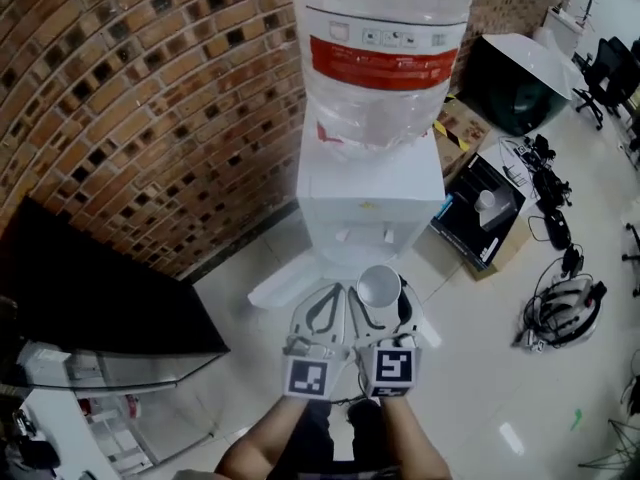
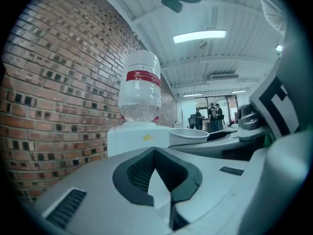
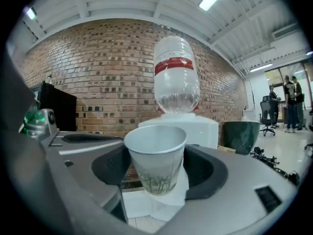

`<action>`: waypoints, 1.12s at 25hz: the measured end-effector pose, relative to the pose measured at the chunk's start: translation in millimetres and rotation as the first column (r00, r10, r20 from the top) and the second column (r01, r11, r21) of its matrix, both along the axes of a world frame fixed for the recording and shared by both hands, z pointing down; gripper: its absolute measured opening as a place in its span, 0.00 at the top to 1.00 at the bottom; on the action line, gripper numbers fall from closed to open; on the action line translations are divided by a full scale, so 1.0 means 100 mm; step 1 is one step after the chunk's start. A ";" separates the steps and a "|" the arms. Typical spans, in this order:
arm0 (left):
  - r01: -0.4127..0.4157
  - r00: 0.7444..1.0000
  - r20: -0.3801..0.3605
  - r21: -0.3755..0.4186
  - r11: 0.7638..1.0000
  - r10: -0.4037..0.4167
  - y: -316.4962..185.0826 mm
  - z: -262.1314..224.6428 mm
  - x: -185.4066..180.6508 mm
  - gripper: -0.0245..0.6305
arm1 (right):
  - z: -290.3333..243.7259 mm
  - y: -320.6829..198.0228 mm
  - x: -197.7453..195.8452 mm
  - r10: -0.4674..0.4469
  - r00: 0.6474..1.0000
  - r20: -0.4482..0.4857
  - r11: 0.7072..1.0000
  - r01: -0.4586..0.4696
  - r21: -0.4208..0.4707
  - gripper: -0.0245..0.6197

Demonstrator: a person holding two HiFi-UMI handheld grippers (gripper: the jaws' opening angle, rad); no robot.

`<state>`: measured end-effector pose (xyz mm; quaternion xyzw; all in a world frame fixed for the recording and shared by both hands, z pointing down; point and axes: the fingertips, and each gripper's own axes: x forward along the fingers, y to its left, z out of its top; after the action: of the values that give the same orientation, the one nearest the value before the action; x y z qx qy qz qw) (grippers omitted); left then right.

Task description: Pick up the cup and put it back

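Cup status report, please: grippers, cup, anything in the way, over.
Right gripper jaws shut on cup, upright, held aloft. Left gripper jaws shut, empty. Water dispenser ahead, apart from cup.

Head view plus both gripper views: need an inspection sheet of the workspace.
Surface: pale floor; no table seen.
Job's things: paper cup, upright, held in the air in front of the water dispenser.
Clutter: open black case, dark green bin, helmet-like gear, all on the floor.
Grippers: right gripper shut on the paper cup; left gripper shut, nothing in it.
Cables: black tangle on the floor to the right of the water dispenser.
Surroundings: brick wall; people standing far off.
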<state>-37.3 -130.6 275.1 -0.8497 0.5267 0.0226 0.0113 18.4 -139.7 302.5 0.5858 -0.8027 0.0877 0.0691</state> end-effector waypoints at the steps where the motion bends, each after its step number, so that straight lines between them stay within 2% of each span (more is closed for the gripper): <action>1: -0.004 1.000 -0.007 -0.003 1.000 0.004 0.03 -0.15 0.01 0.97 | -0.14 0.03 0.02 0.001 1.000 -0.003 1.000 -0.001 0.002 0.43; 7: -0.029 0.999 -0.029 0.021 0.999 0.030 0.19 -0.95 0.08 0.97 | -0.98 0.15 0.08 0.003 1.000 -0.011 0.999 -0.003 0.032 0.44; 11: -0.056 0.998 -0.016 0.038 0.998 0.056 0.22 -1.22 0.11 0.97 | -1.24 0.18 0.15 0.020 0.999 -0.029 0.999 -0.018 0.047 0.44; 15: -0.080 0.997 -0.017 0.068 0.994 0.081 0.19 -1.38 0.14 0.97 | -1.52 0.16 0.13 0.026 1.000 -0.006 0.996 -0.025 0.082 0.44; 19: -0.099 0.995 -0.009 0.081 0.992 0.100 0.18 -1.43 0.19 0.97 | -1.59 0.16 0.14 0.025 1.000 -0.007 0.995 -0.024 0.092 0.44; 22: -0.105 0.994 -0.036 0.080 0.991 0.108 0.15 -1.43 0.20 0.97 | -1.59 0.14 0.13 0.022 1.000 -0.004 0.995 -0.022 0.096 0.44; 28: -0.076 0.995 -0.052 0.085 0.994 0.080 0.10 -1.42 0.14 0.97 | -1.52 0.09 0.11 0.020 1.000 -0.010 0.996 -0.019 0.091 0.44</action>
<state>-23.3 -120.8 133.4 -0.8674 0.4919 0.0684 0.0311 29.8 -130.3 150.9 0.5965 -0.7998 0.0487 0.0462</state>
